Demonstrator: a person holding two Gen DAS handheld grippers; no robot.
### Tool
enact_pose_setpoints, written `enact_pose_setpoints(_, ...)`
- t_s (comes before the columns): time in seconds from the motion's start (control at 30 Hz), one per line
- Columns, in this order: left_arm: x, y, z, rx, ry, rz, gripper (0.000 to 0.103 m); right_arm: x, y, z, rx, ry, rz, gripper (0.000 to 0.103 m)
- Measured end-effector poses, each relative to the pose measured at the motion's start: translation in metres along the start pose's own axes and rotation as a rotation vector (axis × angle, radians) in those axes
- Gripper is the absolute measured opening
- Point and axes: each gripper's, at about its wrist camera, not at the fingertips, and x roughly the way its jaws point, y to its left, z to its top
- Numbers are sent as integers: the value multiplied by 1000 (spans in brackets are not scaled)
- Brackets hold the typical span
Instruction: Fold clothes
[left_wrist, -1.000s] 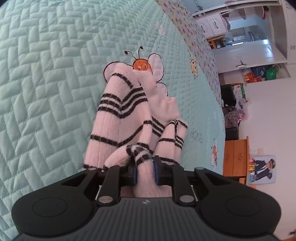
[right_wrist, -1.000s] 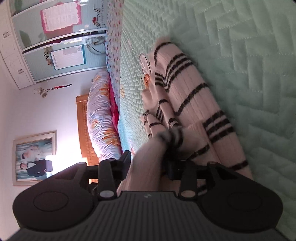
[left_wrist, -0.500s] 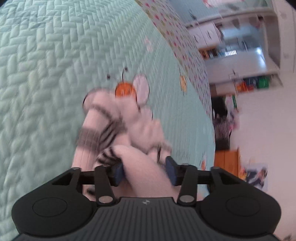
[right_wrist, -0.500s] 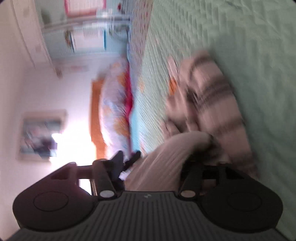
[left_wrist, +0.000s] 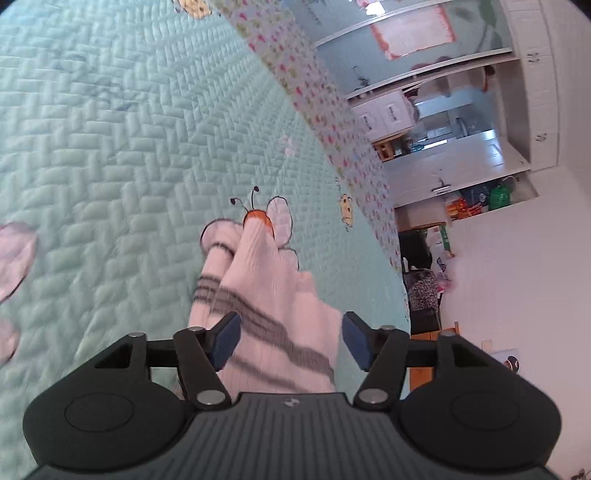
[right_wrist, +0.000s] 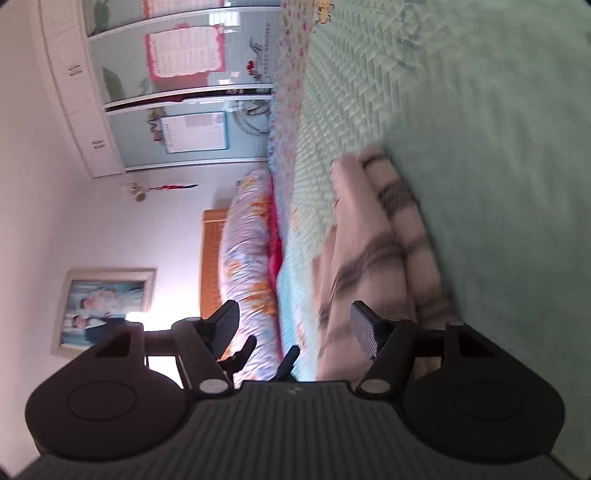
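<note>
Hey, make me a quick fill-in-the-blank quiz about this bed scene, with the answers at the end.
1. The white sweater has dark ____ running across it.
2. The sweater lies on a quilted ____ of pale green.
3. Beyond the sweater's far end, the quilt shows an embroidered ____ with an orange head.
4. In the right wrist view, a framed ____ hangs on the wall past the right gripper.

Answers: stripes; bedspread; bee; photo

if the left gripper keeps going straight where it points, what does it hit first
Most likely the striped garment, lying between the opening jaws of the left gripper, with the quilt beyond it. Depth is unclear.
</note>
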Motion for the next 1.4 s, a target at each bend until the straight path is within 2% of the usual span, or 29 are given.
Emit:
enact_pose_setpoints(0.1,-8,0,-36,72,47,93,74,-21,2,-20,-28,19,-53,71)
enact_pose_setpoints(0.23,-12,21,-62,-2,82,111,74,-16,-3,-31,-5,55,-110,71)
enact_pose_setpoints(0.37,-4,20,-69,-22,126,125,74,4,2,-32,-29,143,-172,71)
enact_pose_setpoints(0.53,13,8,-71,15,191,161,74,29,25,-37,-178,271,-261,71)
enact_pose_setpoints(0.63,27,7,-70,8,217,193,74,36,17,-39,-182,296,-352,71)
enact_pose_setpoints(0.67,29,5,-69,10,219,191,74,37,9,-37,-157,300,-358,71)
enact_pose_setpoints(0.73,31,-2,-69,39,218,188,74,37,-8,-32,-75,304,-274,71)
enact_pose_setpoints(0.8,34,-9,-69,68,217,184,74,42,-10,-28,-87,307,-173,70)
enact_pose_setpoints(0.83,35,-10,-69,72,216,184,74,46,-8,-26,-109,311,-168,67)
enact_pose_setpoints(0.87,36,-12,-68,69,207,189,74,50,-5,-25,-129,313,-175,50)
enact_pose_setpoints(0.93,34,-18,-65,73,173,169,74,50,11,-24,-240,288,-183,27)
enact_pose_setpoints(1.0,33,-26,-63,95,139,150,74,37,39,-26,-396,224,-107,24)
enact_pose_setpoints(1.03,37,-26,-64,103,141,165,74,29,49,-27,-480,191,-72,21)
enact_pose_setpoints(1.07,44,-23,-67,109,151,191,74,29,48,-24,-535,178,-105,19)
enact_pose_setpoints(1.1,51,-21,-69,115,161,216,74,32,42,-20,-574,175,-169,18)
enact_pose_setpoints(1.13,58,-18,-72,121,172,242,74,39,28,-16,-562,194,-250,18)
enact_pose_setpoints(1.17,63,-14,-76,115,190,243,74,43,11,-15,-513,224,-285,19)
enact_pose_setpoints(1.2,64,-11,-78,116,189,230,74,44,-6,-15,-458,253,-294,19)
enact_pose_setpoints(1.3,59,-5,-78,101,162,199,74,28,-26,-14,-312,203,-228,22)
enact_pose_setpoints(1.4,51,-7,-77,79,128,193,74,22,-24,-16,-289,170,-250,28)
